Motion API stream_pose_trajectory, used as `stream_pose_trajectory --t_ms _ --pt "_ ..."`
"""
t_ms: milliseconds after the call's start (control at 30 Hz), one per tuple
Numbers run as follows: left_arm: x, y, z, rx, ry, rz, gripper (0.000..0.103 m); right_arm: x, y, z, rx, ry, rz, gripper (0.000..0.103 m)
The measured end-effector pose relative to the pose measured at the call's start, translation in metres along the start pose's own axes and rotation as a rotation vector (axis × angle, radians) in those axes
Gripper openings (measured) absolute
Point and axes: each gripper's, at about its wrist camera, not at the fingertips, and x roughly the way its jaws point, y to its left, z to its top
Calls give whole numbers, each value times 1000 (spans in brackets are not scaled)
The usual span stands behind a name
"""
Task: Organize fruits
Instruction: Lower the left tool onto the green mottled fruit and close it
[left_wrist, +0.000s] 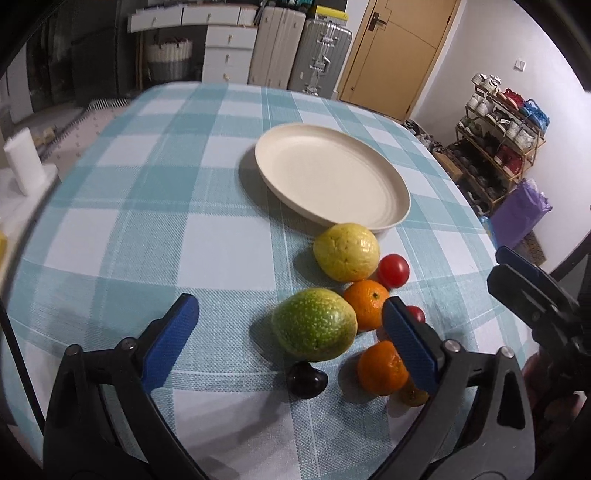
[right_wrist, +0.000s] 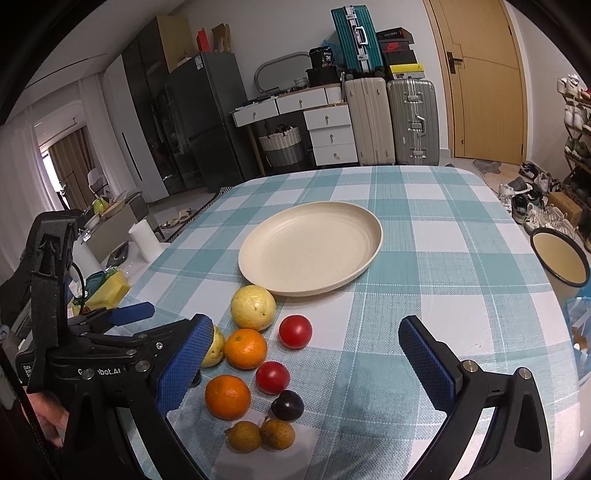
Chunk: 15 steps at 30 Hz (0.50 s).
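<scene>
A cream plate (left_wrist: 332, 177) (right_wrist: 310, 247) sits mid-table with nothing on it. In front of it lies a cluster of fruit: a yellow guava (left_wrist: 346, 252), a green guava (left_wrist: 314, 325), two oranges (left_wrist: 366, 309) (left_wrist: 382, 367), two tomatoes (right_wrist: 295, 331) (right_wrist: 272, 377), a dark plum (left_wrist: 306, 379) and two brown longans (right_wrist: 243, 435). My left gripper (left_wrist: 290, 301) is open, its fingers on either side of the green guava without touching it. My right gripper (right_wrist: 306, 322) hovers open above the fruit, holding nothing; its left finger hides most of the green guava.
A checked teal cloth (right_wrist: 424, 229) covers the table. An enamel bowl (right_wrist: 559, 258) stands beyond the right edge and a paper roll (right_wrist: 146, 240) off the left edge. Suitcases, drawers and a shoe rack line the room behind.
</scene>
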Motion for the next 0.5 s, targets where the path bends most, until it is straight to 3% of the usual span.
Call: stream_pose_trajectory --t_ms 233,500 --pt "20 18 1 -64 79 -124 78 12 -2 0 2 22 -2 102" --pt "37 22 3 -60 126 -215 52 20 -1 0 5 38 2 102"
